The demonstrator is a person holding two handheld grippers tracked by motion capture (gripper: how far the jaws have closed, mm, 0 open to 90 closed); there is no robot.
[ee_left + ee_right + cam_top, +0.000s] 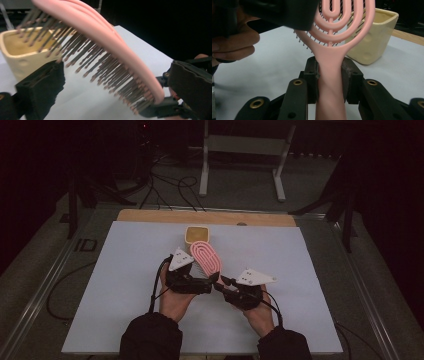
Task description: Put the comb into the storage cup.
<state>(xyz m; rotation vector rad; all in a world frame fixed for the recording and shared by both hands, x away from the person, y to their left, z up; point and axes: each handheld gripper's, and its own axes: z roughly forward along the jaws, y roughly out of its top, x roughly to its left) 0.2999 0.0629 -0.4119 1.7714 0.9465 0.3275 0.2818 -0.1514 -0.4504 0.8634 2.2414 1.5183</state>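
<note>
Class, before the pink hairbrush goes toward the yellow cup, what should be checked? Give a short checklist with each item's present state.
1. Right gripper clamps the hairbrush handle: ok.
2. Brush head points toward the cup: ok.
3. Cup stands upright, mouth open: ok.
4. Cup inside free of other things: cannot tell.
5. Left gripper clear of the brush: not ok, the bristles sit between its open jaws.
6. Table beside the cup free: ok.

High view: fixed above the person's side, looking forward and down over the whole table (125, 270). Both gripper views: jaw-mounted, close up, low over the table. All three share the pink brush (205, 257) (105, 45) (337, 42) and cream cup (197, 235) (20, 60) (374, 37).
</note>
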